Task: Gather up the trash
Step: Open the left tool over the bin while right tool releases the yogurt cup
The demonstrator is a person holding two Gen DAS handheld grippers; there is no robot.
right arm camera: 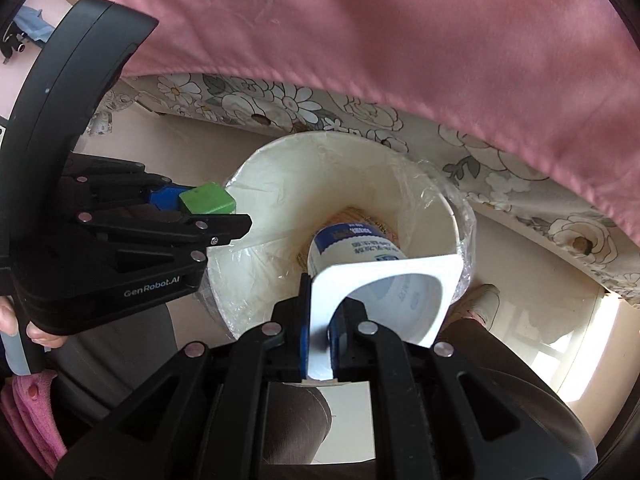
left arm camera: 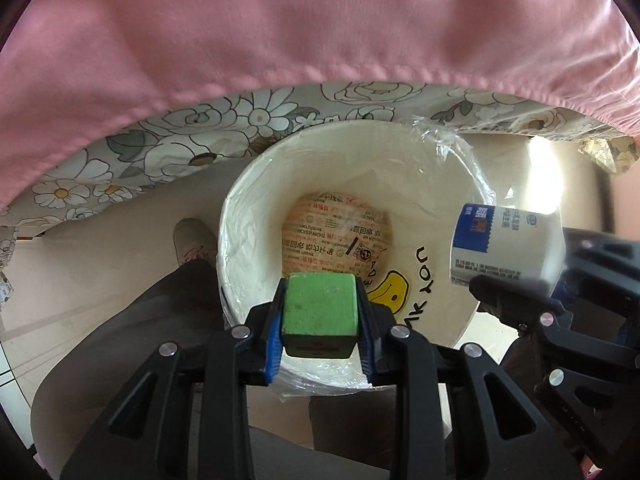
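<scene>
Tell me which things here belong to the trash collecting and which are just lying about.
Job: green block in left gripper; blue-and-white cup in right gripper; lined white bin; printed wrapper inside.
Lying about: pink sheet; floral cloth.

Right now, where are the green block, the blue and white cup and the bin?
green block (left arm camera: 318, 304), left wrist view, its top face.
blue and white cup (right arm camera: 356, 246), right wrist view, its printed side.
bin (left arm camera: 256, 216), left wrist view, bare inner wall.

Bright daylight, window glare on floor (left arm camera: 548, 172), fisheye-bent dark edges, mild blur
</scene>
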